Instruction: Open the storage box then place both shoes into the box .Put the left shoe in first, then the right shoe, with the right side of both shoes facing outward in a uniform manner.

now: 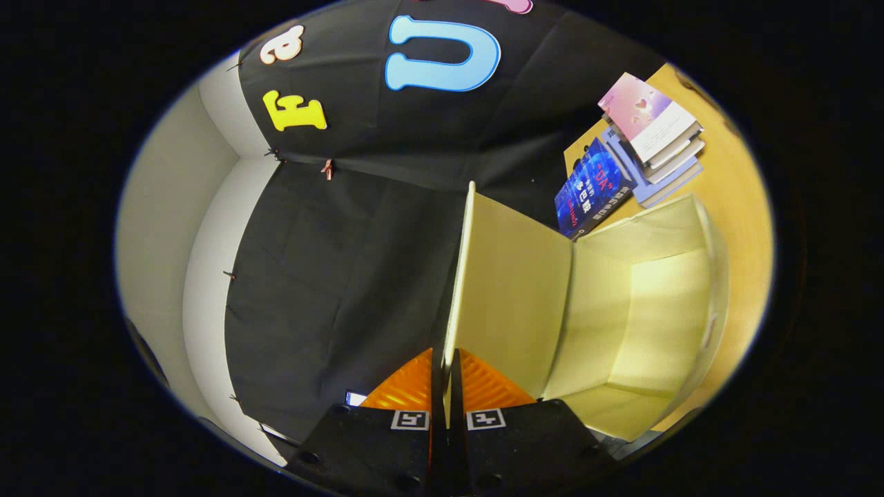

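Your gripper (445, 386) is pinching the lid (511, 290) edge — swing it fully back from the box (656, 324) before releasing.

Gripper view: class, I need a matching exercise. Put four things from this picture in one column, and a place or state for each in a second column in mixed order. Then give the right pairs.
Things
1. lid
2. storage box
3. stack of books
4. gripper

Places or states
A. lying on the wooden table beyond the box
B. swung open, edge-on between the fingers
C. open, nothing visible in the part of its inside that shows
D. shut on the lid's thin edge

Pairs: 1-B, 2-C, 3-A, 4-D
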